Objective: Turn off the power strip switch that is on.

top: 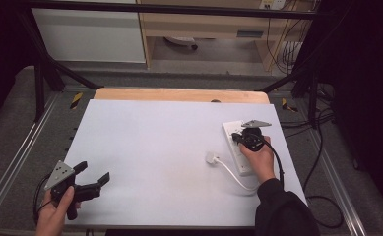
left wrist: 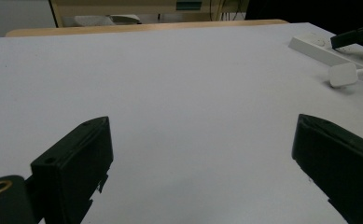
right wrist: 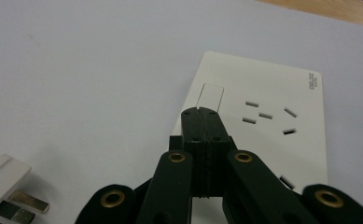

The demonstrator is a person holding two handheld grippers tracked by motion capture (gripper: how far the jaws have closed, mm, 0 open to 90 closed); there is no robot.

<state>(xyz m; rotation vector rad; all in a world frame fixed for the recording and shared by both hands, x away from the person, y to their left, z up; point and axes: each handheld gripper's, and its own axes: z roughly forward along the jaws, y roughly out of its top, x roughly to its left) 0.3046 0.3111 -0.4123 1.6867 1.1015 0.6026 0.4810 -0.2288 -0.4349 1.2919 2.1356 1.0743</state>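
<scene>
**Right gripper view: closed tongs at the switch of the power strip**

Right gripper view shows a white power strip (right wrist: 282,116) lying flat on the white table (right wrist: 76,70). It has a small switch (right wrist: 212,96) at one end and plug holes next to it. The right gripper (right wrist: 202,112) has its two black jaws pressed tight together with nothing between them. The tips sit just at the near edge of the switch, pointing at it. I cannot tell if they touch it yet.

So the switch lies straight ahead of the tongs. I think the next move is a small push forward and down onto it.

From the high view, the power strip (top: 238,147) lies at the right side of the table, with its long side running away from the person. The right gripper (top: 239,137) is on top of it. A white plug (top: 211,158) lies just left of the strip, and its white cord (top: 233,176) curls back toward the strip's near end.

The left gripper (top: 91,173) is well apart, at the near left corner, with its jaws wide open and holding nothing. The right hand is much nearer to the strip.
</scene>
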